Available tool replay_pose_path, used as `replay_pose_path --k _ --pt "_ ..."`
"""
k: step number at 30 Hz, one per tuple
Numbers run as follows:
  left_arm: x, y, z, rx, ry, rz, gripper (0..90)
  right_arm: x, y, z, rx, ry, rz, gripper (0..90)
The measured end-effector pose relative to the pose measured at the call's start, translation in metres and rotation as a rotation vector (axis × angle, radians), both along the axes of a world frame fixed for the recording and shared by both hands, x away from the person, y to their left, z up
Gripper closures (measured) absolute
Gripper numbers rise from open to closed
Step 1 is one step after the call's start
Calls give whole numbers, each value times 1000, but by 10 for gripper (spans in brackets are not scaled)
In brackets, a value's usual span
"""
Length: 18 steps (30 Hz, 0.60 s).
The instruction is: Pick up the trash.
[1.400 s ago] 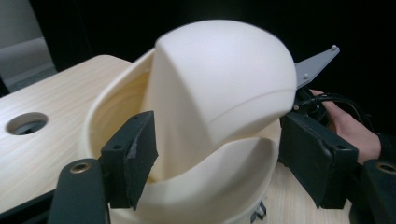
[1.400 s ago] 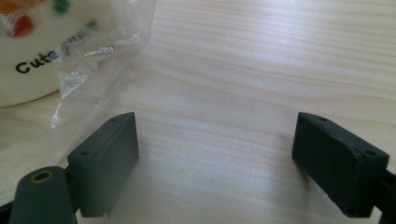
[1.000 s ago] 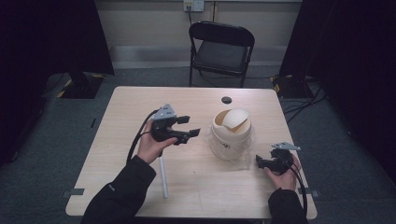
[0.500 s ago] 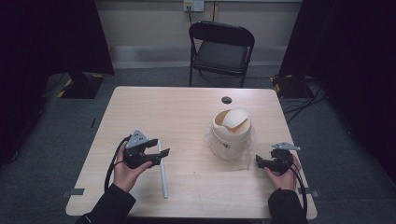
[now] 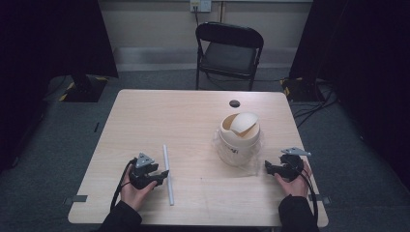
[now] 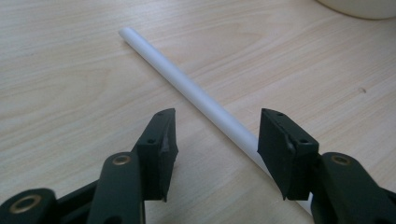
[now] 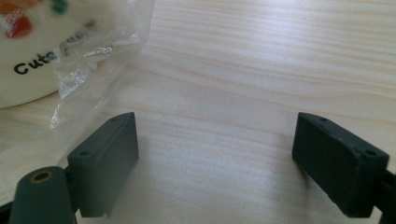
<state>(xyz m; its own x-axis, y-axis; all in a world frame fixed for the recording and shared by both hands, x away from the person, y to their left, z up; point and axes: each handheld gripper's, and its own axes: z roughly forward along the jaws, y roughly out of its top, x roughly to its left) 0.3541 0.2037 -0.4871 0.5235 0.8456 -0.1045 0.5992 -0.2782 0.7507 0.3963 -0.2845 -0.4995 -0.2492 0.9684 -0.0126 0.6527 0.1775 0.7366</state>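
Observation:
A thin white tube (image 5: 167, 174) lies on the wooden table (image 5: 193, 116), running front to back at the front left. My left gripper (image 5: 162, 175) rests just left of it, held by a hand. In the left gripper view the jaws of that gripper (image 6: 215, 128) stand open, and the tube (image 6: 187, 86) runs diagonally between them and passes under the right jaw. A cream bin (image 5: 239, 137) with a swing lid and a clear plastic liner stands right of centre. My right gripper (image 5: 267, 167) sits open on the table right of the bin, with nothing in it (image 7: 215, 135).
The bin's wall (image 7: 28, 46) and its crinkled plastic liner (image 7: 107, 42) lie close to the right gripper's left jaw. A small black disc (image 5: 234, 103) sits near the table's far edge. A black folding chair (image 5: 229, 48) stands behind the table.
My left gripper has drawn back from beside the bin to the front left and come down next to the tube. The right gripper has stayed put.

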Motion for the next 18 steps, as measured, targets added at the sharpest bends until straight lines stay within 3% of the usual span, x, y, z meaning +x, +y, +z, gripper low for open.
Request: replay_pose_path --k 2,6,13,18 --pt "0 -3 -2 -16 4 2 481 0 0 0 0 -1 -2 139" --pt "1 -6 -6 24 13 6 498 0 0 0 1 -1 -2 140" --pt "2 -3 -6 27 14 30 623 -2 0 0 -1 -5 -7 160" --pt "5 2 -6 0 28 50 704 -6 0 1 10 -26 -26 301"
